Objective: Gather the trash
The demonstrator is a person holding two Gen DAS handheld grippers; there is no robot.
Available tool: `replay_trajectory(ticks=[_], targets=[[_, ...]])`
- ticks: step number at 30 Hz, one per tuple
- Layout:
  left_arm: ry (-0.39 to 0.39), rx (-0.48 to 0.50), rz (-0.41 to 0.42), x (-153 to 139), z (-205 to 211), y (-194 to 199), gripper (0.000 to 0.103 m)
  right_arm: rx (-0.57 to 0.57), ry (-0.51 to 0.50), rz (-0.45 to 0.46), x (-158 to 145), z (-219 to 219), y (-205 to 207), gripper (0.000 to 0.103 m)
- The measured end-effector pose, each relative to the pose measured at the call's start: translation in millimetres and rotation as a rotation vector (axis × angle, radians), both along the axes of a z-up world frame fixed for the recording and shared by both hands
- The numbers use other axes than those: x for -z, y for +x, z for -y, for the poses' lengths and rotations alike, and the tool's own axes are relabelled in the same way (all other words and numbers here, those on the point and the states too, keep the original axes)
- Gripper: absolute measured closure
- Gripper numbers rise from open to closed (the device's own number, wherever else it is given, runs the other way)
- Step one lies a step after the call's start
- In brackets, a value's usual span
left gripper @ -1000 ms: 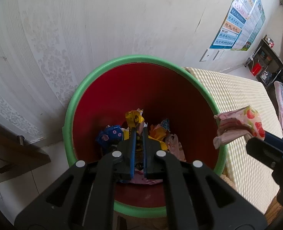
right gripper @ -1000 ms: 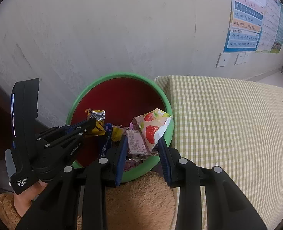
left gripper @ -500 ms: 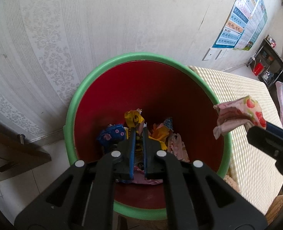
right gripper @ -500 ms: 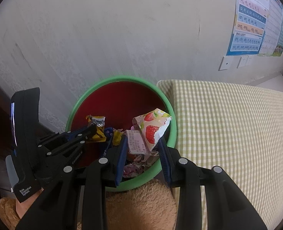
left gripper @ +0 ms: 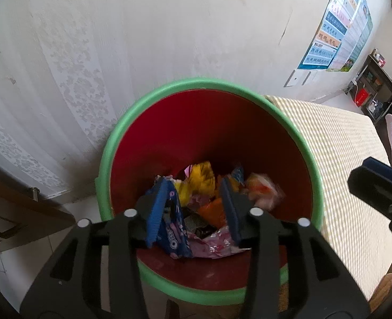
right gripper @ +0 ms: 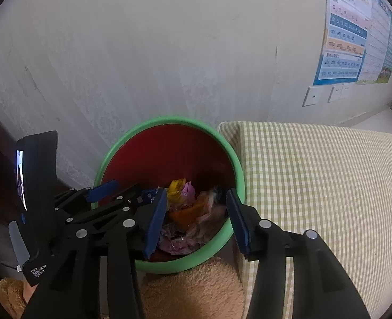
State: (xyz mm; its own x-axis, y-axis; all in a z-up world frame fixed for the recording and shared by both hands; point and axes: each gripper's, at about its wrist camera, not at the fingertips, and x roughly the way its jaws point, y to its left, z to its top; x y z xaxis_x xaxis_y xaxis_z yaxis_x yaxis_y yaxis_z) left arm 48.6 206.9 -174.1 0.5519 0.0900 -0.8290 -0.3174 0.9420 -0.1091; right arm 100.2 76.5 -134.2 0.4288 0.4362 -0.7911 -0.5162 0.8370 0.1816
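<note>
A bin with a green rim (left gripper: pixel 209 83) and red inside stands against the wall, with several snack wrappers at its bottom, among them a blue Oreo packet (left gripper: pixel 173 228). My left gripper (left gripper: pixel 193 202) hangs over the bin, its jaws opening with nothing between them. A yellow wrapper (left gripper: pixel 201 175) and a strawberry-print packet (left gripper: pixel 265 190) lie blurred on the pile. My right gripper (right gripper: pixel 196 204) hovers over the bin's (right gripper: pixel 169 119) near right side, jaws opening and empty. The left gripper (right gripper: pixel 120 190) also shows in the right wrist view, at the left.
A bed with a green-checked cover (right gripper: pixel 315 172) butts against the bin's right side. Wooden furniture (left gripper: pixel 15 212) stands left of the bin. A fuzzy tan fabric (right gripper: pixel 196 287) lies just below the bin. A poster (right gripper: pixel 355 34) hangs on the wall.
Both grippers have opened. The yellow wrapper has left the left jaws and the strawberry-print packet has left the right jaws; both have dropped into the bin.
</note>
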Motion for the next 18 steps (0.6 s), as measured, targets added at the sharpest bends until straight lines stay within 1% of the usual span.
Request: replay_trajectory(ticks=[2, 3, 4, 6, 8, 10, 11, 12, 13, 14, 15, 16, 18], targets=[[0.010, 0.002, 0.010, -5, 2, -1, 0.061, 0.012, 0.010, 0.004, -2, 5, -2, 0.051], [0.019, 0.005, 0.018, -9, 4, -2, 0.059, 0.022, 0.018, 0.010, -4, 11, -4, 0.047], [0.027, 0.009, 0.029, -13, 6, -2, 0.057, 0.034, 0.026, 0.017, -6, 17, -6, 0.045], [0.061, 0.031, 0.069, -26, 17, -4, 0.047, 0.063, 0.040, 0.029, -10, 33, -9, 0.040], [0.091, 0.060, 0.112, -40, 31, -5, 0.041, 0.095, 0.052, 0.040, -14, 49, -11, 0.034], [0.104, 0.094, 0.149, -53, 45, -7, 0.037, 0.139, 0.068, 0.065, -21, 72, -17, 0.033], [0.112, 0.114, 0.170, -60, 55, -9, 0.030, 0.157, 0.073, 0.076, -24, 82, -19, 0.033], [0.117, 0.133, 0.194, -68, 62, -9, 0.025, 0.179, 0.080, 0.092, -29, 94, -22, 0.031], [0.120, 0.148, 0.212, -74, 69, -10, 0.024, 0.201, 0.089, 0.111, -34, 106, -24, 0.026], [0.125, 0.163, 0.233, -80, 77, -12, 0.018, 0.223, 0.096, 0.132, -39, 116, -28, 0.022], [0.138, 0.181, 0.269, -90, 88, -16, 0.011, 0.261, 0.110, 0.179, -48, 131, -33, 0.018], [0.153, 0.184, 0.294, -95, 94, -19, 0.007, 0.283, 0.117, 0.212, -56, 139, -38, 0.013], [0.214, 0.171, 0.383, -112, 111, -27, 0.005, 0.324, 0.132, 0.312, -75, 156, -51, 0.007]])
